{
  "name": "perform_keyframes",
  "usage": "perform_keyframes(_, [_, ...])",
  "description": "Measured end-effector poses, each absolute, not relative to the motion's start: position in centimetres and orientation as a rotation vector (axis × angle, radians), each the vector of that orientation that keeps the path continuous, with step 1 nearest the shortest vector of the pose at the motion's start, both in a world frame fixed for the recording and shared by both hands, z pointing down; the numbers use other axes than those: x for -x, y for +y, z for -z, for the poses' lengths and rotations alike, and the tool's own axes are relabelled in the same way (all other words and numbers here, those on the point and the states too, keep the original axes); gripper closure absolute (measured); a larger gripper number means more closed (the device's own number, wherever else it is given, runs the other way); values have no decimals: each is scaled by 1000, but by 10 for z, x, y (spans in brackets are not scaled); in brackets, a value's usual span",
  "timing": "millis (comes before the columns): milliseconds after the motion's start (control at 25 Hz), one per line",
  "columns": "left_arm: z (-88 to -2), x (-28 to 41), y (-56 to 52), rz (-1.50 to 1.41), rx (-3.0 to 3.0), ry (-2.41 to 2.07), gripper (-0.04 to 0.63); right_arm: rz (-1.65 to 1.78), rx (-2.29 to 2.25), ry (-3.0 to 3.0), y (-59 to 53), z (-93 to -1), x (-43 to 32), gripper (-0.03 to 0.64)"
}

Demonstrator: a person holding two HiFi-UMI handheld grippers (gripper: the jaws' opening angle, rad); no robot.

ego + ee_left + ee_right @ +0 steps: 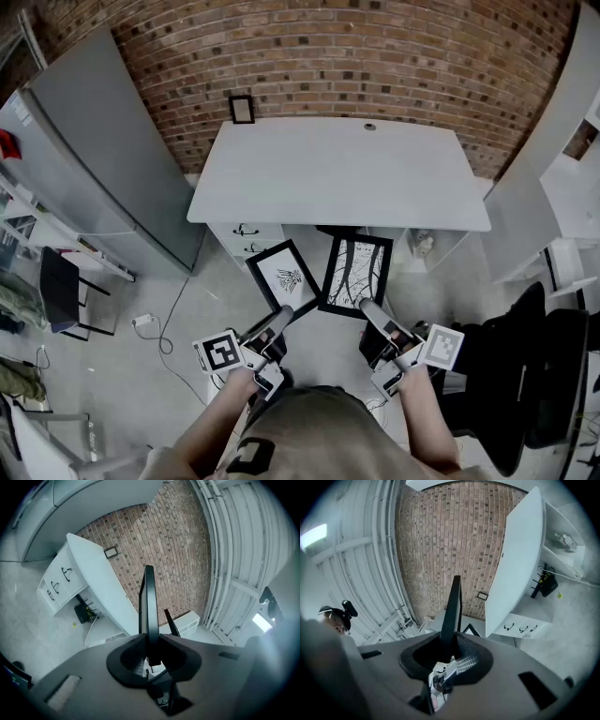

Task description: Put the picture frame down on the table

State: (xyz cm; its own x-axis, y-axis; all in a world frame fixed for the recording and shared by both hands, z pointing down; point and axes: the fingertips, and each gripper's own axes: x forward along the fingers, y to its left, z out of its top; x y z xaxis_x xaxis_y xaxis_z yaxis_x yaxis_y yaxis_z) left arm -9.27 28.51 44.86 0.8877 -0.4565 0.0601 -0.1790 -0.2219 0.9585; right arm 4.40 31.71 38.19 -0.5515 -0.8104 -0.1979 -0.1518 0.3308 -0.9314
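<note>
I have the left tongs [279,317] clamped on the edge of the small picture frame [284,275], the right tongs [368,309] on the large picture frame [356,272]; both seem light, stiff, breakable.

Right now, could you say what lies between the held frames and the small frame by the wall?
The white table, its top bare there, in the head view.

Back of the room was a red-brown brick wall [375,56] with a plain white worktop [337,173] pushed up against it, and drawers [246,232] with dark handles tucked under its left side. The floor [178,375] was pale grey concrete, with a white plug [142,322] and its cable lying on it. There was a tall grey cabinet [103,159] on the left, a black chair [58,281] near it, and white shelving [561,255] on the right. Lighting was pretty even and flat.
</note>
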Motion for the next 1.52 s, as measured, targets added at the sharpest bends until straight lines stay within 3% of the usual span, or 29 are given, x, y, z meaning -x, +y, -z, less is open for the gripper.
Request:
perform_keyframes(680, [-439, 130, 278, 320, -1815, -516, 538, 1309, 807, 1887, 318, -381, -19, 563])
perform_keyframes(1520, [-449, 266, 207, 396, -1784, -375, 538, 1290, 952, 1837, 276, -395, 118, 565])
